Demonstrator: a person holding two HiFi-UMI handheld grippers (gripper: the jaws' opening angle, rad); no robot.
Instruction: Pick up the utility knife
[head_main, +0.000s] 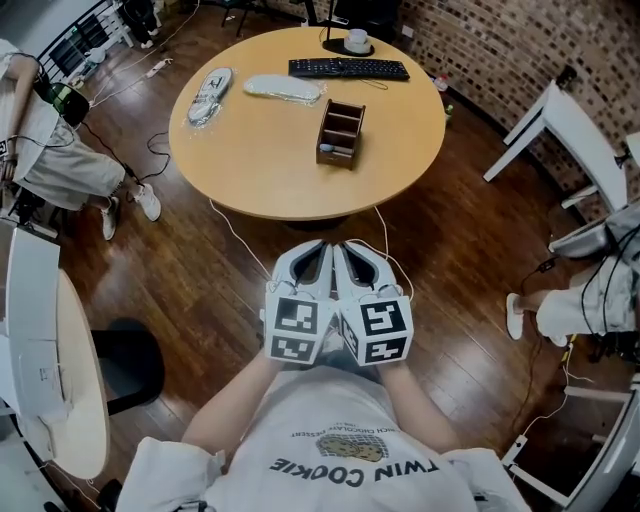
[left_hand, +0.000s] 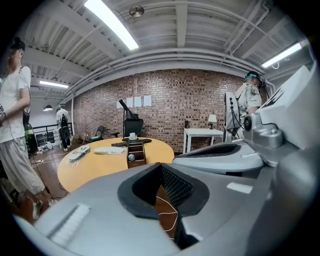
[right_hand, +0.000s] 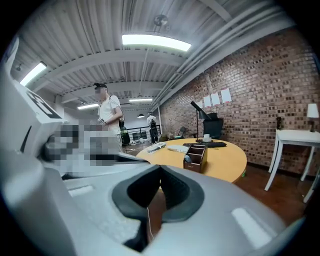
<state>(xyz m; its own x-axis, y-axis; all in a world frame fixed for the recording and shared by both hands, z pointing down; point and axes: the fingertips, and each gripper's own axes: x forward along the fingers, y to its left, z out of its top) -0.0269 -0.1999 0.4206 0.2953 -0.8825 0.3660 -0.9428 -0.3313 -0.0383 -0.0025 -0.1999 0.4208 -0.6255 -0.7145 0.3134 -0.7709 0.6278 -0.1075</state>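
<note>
No utility knife can be made out in any view. On the round wooden table (head_main: 260, 170) stands a brown wooden organizer (head_main: 341, 133) (left_hand: 136, 153) (right_hand: 196, 157) with a small grey-blue thing (head_main: 325, 149) in its front compartment; what that is I cannot tell. My left gripper (head_main: 321, 248) (left_hand: 161, 166) and right gripper (head_main: 344, 248) (right_hand: 160, 168) are held side by side over the wooden floor, short of the table's near edge, pointing at the table. Both are shut with nothing between the jaws.
A black keyboard (head_main: 348, 68), a cup on a saucer (head_main: 356, 41), a white shoe-like thing (head_main: 210, 95) and a white oblong thing (head_main: 284, 87) lie at the table's far side. White cables (head_main: 232, 232) cross the floor. People stand left (head_main: 55, 160) and right (head_main: 590, 290); a white table (head_main: 570, 125) is at right.
</note>
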